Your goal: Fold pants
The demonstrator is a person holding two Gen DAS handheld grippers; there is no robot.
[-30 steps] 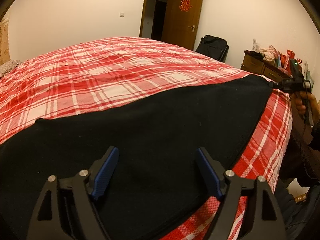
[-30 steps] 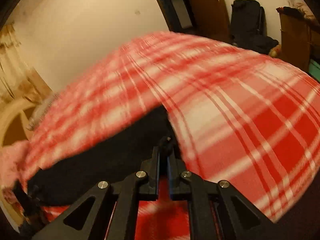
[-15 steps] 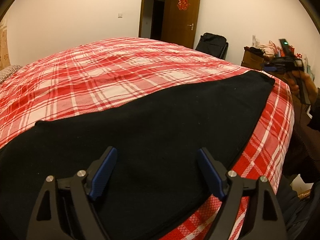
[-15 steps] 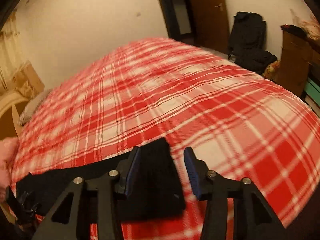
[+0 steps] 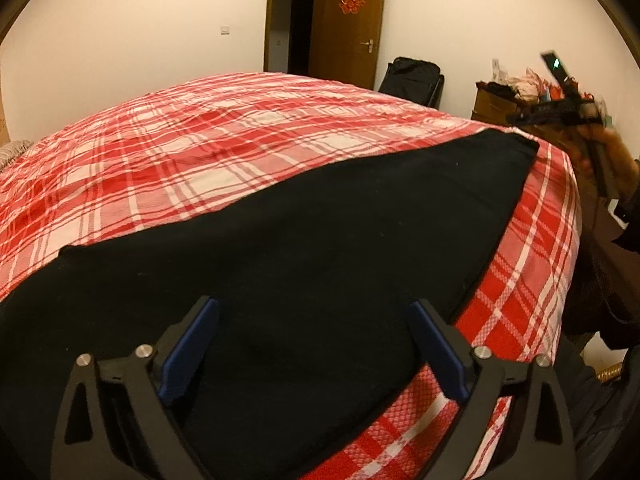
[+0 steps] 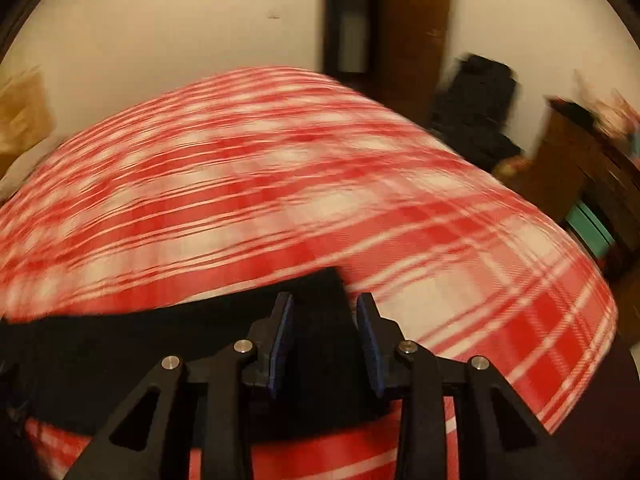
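Black pants (image 5: 304, 240) lie flat along the near edge of a bed with a red and white plaid cover (image 5: 224, 140). My left gripper (image 5: 314, 344) is open and empty, hovering low over the wide end of the pants. My right gripper (image 6: 325, 334) is open and empty, just above the narrow far end of the pants (image 6: 160, 344); that view is blurred. The right gripper also shows in the left wrist view (image 5: 560, 114), lifted off the pants' far corner.
An open brown door (image 5: 346, 24) and a black bag (image 5: 412, 80) stand beyond the bed. A cluttered wooden dresser (image 5: 496, 104) is at the right. The bed's edge (image 5: 560, 264) drops off at the right, beside the person's body.
My right gripper opened, let go of the pants' far corner, and lifted away. The corner now lies flat on the bed. My left gripper stayed open and barely moved.
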